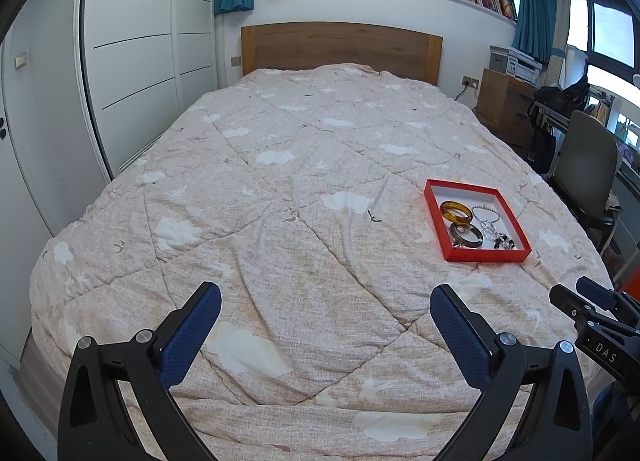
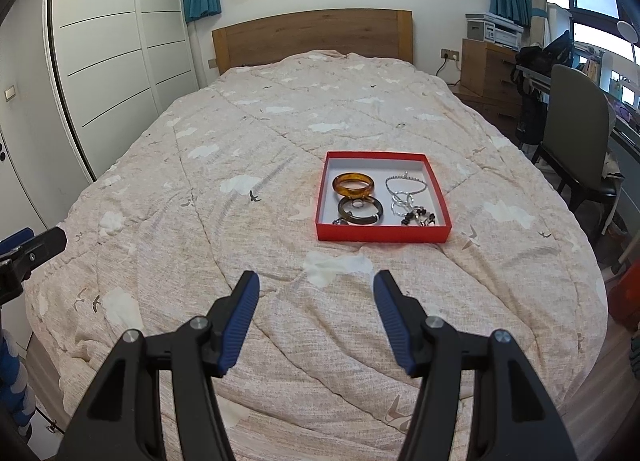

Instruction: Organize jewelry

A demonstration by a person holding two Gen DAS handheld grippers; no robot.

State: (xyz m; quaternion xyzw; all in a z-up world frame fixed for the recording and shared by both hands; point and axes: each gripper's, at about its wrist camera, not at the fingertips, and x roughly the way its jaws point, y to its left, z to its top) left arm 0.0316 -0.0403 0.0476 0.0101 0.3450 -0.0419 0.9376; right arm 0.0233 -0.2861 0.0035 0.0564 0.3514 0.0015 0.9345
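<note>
Red jewelry tray (image 2: 382, 232) on quilt (image 2: 280, 141), well ahead of both grippers' jaws, all released, empty

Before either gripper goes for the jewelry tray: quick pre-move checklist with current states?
1. Left gripper open, holding nothing: ok.
2. Right gripper open, holding nothing: ok.
3. Red tray flat on the quilt, ahead of the right gripper: ok.
4. Amber bangle and dark bangle each graspable alone: not ok, they touch.
5. Silver chain free of the dark beads: cannot tell.
6. Path to tray unobstructed: ok.
</note>
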